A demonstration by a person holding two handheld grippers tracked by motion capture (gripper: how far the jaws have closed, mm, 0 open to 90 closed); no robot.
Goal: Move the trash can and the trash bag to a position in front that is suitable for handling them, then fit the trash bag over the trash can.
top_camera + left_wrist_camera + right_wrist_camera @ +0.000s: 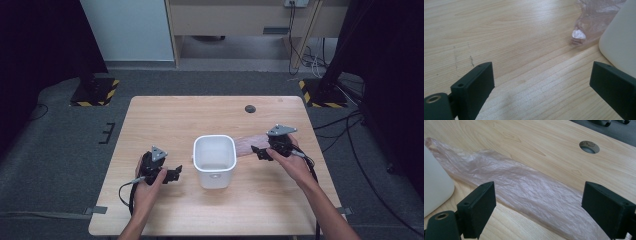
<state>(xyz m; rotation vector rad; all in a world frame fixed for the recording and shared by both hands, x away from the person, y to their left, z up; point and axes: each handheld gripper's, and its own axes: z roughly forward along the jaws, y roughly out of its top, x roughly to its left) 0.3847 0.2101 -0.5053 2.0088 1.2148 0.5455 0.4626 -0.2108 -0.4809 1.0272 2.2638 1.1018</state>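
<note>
Pink bag (524, 187) partly hidden behind white bin (214, 160), left hand-held gripper (172, 174) and right hand-held gripper (260, 151) both wide open, empty.

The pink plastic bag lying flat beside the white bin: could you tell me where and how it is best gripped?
Probably at the near end of the plastic bag, coming from above with the open right gripper: it lies thin and flat there, clear of the white bin.

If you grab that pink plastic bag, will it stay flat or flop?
The bag would probably flop: it looks thin, see-through and crinkled. It likely weighs very little, and its smooth film might slip between the right gripper's open jaws.
</note>
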